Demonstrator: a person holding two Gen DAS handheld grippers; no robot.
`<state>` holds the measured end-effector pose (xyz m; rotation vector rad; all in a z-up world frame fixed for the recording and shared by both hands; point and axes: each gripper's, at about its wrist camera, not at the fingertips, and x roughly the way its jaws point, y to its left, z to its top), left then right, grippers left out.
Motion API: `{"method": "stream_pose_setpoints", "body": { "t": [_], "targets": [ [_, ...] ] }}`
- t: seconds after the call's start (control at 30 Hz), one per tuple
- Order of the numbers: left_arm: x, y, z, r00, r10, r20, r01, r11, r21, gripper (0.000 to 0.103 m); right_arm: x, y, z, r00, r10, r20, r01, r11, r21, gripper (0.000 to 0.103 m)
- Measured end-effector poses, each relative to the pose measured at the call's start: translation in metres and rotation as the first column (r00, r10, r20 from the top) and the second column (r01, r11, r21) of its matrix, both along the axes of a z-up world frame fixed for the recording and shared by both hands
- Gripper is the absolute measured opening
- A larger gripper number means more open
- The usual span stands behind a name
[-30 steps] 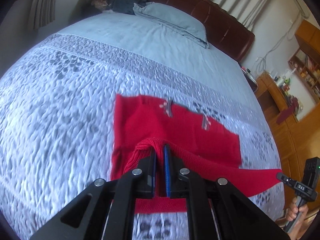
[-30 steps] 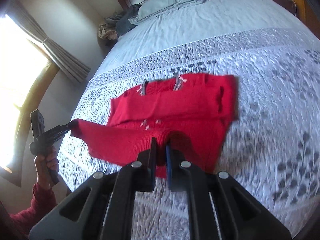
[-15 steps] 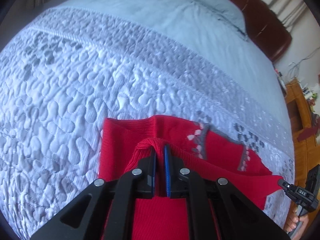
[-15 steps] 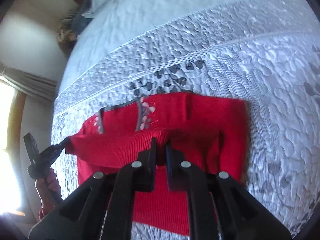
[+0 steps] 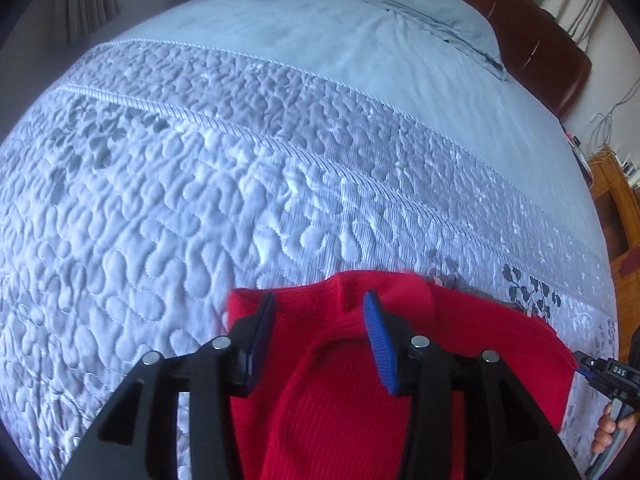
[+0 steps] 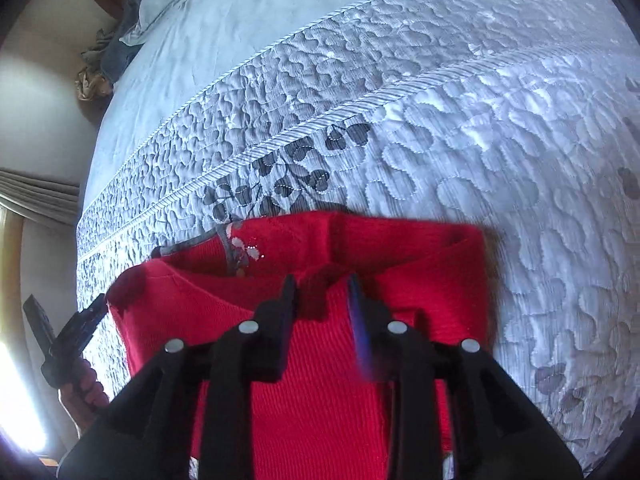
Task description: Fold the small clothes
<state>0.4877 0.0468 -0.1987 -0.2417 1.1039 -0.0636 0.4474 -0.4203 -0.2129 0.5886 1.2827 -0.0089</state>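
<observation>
A red knitted sweater (image 5: 340,400) lies folded over on the quilted bed (image 5: 200,200), its folded edge toward the headboard. My left gripper (image 5: 318,304) hovers over that edge near the left corner; its jaws are opening and the knit lies loose below them. In the right wrist view the sweater (image 6: 320,400) shows a grey and white flower pattern under the fold. My right gripper (image 6: 320,284) is over the fold's right part, jaws opening, a small ridge of knit between the pads without being pressed. Each gripper appears at the other view's edge: right (image 5: 582,366), left (image 6: 98,308).
The pale blue quilt (image 6: 480,140) spreads wide beyond the sweater. A pillow (image 5: 420,12) and a brown headboard (image 5: 540,52) are at the far end, with a pile of clothes (image 6: 104,60) beside them. Wooden furniture (image 5: 616,200) stands at the right, a curtain (image 6: 36,196) at the left.
Both grippers carried the sweater's lifted edge forward and down onto the part lying flat, then let go: jaws that were shut on the knit now stand apart.
</observation>
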Motion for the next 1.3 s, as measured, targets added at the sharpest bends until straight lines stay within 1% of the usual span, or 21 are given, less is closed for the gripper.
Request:
{"method": "stream_pose_setpoints", "body": {
  "t": [0.03, 0.17, 0.2, 0.23, 0.3, 0.37, 0.43, 0.47, 0.6, 0.7, 0.83, 0.9, 0.93, 0.97, 1.0, 1.03, 1.07, 1.1, 1.13, 1.2, 1.3],
  "targets": [
    [-0.002, 0.002, 0.001, 1.0, -0.003, 0.0, 0.003, 1.0, 0.005, 0.046, -0.001, -0.001, 0.002, 1.0, -0.003, 0.003, 0.003, 1.0, -0.021, 0.04],
    [-0.021, 0.011, 0.005, 1.0, -0.028, -0.004, 0.028, 0.999, 0.032, 0.049, -0.01, -0.004, 0.01, 0.999, 0.0, 0.032, 0.001, 1.0, -0.028, 0.041],
    [-0.029, 0.015, 0.006, 0.999, -0.035, -0.008, 0.036, 0.998, 0.048, 0.05, -0.016, -0.004, 0.013, 0.999, 0.009, 0.035, -0.008, 1.0, -0.027, 0.044],
    [-0.036, 0.017, 0.007, 0.999, -0.04, -0.007, 0.04, 0.998, 0.054, 0.053, -0.024, -0.003, 0.016, 0.999, 0.022, 0.041, -0.02, 0.999, -0.03, 0.05],
    [-0.055, 0.023, 0.01, 0.998, -0.062, -0.004, 0.062, 0.996, 0.066, 0.06, -0.041, -0.001, 0.021, 0.997, 0.047, 0.056, -0.045, 0.998, -0.046, 0.056],
    [-0.078, 0.031, 0.011, 0.997, -0.081, -0.005, 0.081, 0.993, 0.084, 0.067, -0.061, 0.001, 0.024, 0.996, 0.071, 0.052, -0.068, 0.996, -0.062, 0.058],
    [-0.097, 0.037, 0.009, 0.995, -0.098, -0.028, 0.1, 0.991, 0.091, 0.069, -0.086, 0.005, 0.022, 0.994, 0.106, 0.025, -0.104, 0.993, -0.062, 0.06],
    [-0.108, 0.039, 0.008, 0.991, -0.12, -0.063, 0.125, 0.989, 0.075, 0.069, -0.097, 0.008, 0.019, 0.992, 0.124, 0.015, -0.123, 0.991, -0.057, 0.06],
    [-0.141, 0.042, -0.007, 0.978, -0.162, -0.131, 0.164, 0.986, 0.006, 0.07, -0.138, 0.011, 0.006, 0.988, 0.153, -0.026, -0.154, 0.988, -0.031, 0.061],
    [-0.152, 0.035, -0.019, 0.971, -0.176, -0.164, 0.178, 0.984, -0.004, 0.07, -0.157, 0.01, -0.007, 0.989, 0.138, -0.05, -0.139, 0.99, -0.001, 0.061],
    [-0.155, 0.024, -0.034, 0.963, -0.179, -0.2, 0.175, 0.984, -0.039, 0.071, -0.166, 0.015, -0.021, 0.989, 0.128, -0.069, -0.124, 0.99, 0.06, 0.062],
    [-0.153, 0.017, -0.038, 0.964, -0.172, -0.205, 0.17, 0.985, -0.026, 0.071, -0.164, 0.021, -0.025, 0.99, 0.124, -0.072, -0.119, 0.99, 0.071, 0.062],
    [-0.152, 0.015, -0.039, 0.964, -0.164, -0.21, 0.163, 0.986, -0.022, 0.071, -0.163, 0.023, -0.028, 0.99, 0.115, -0.075, -0.11, 0.991, 0.078, 0.059],
    [-0.151, 0.012, -0.04, 0.964, -0.157, -0.214, 0.155, 0.988, -0.028, 0.069, -0.162, 0.024, -0.029, 0.991, 0.112, -0.074, -0.106, 0.991, 0.083, 0.055],
    [-0.15, 0.009, -0.04, 0.964, -0.151, -0.217, 0.148, 0.988, -0.032, 0.066, -0.161, 0.026, -0.03, 0.991, 0.114, -0.07, -0.107, 0.99, 0.09, 0.047],
    [-0.15, 0.006, -0.04, 0.965, -0.146, -0.219, 0.144, 0.989, -0.027, 0.052, -0.16, 0.03, -0.032, 0.991, 0.12, -0.068, -0.112, 0.988, 0.109, 0.039],
    [-0.149, 0.003, -0.041, 0.964, -0.143, -0.225, 0.142, 0.99, -0.023, 0.044, -0.159, 0.032, -0.033, 0.99, 0.119, -0.07, -0.111, 0.988, 0.109, 0.034],
    [-0.147, 0.002, -0.042, 0.963, -0.141, -0.23, 0.137, 0.99, -0.035, 0.036, -0.158, 0.034, -0.034, 0.99, 0.121, -0.074, -0.113, 0.989, 0.097, 0.021],
    [-0.146, 0.003, -0.043, 0.961, -0.139, -0.241, 0.125, 0.99, -0.071, 0.017, -0.158, 0.033, -0.034, 0.99, 0.122, -0.076, -0.114, 0.989, 0.094, 0.014],
    [-0.145, 0.007, -0.042, 0.96, -0.124, -0.251, 0.099, 0.989, -0.111, 0.012, -0.161, 0.032, -0.032, 0.992, 0.107, -0.064, -0.097, 0.986, 0.137, 0.011],
    [-0.152, 0.013, -0.034, 0.965, -0.113, -0.236, 0.084, 0.988, -0.129, 0.01, -0.17, 0.032, -0.017, 0.993, 0.114, -0.028, -0.109, 0.985, 0.136, 0.01]
  ]
}}
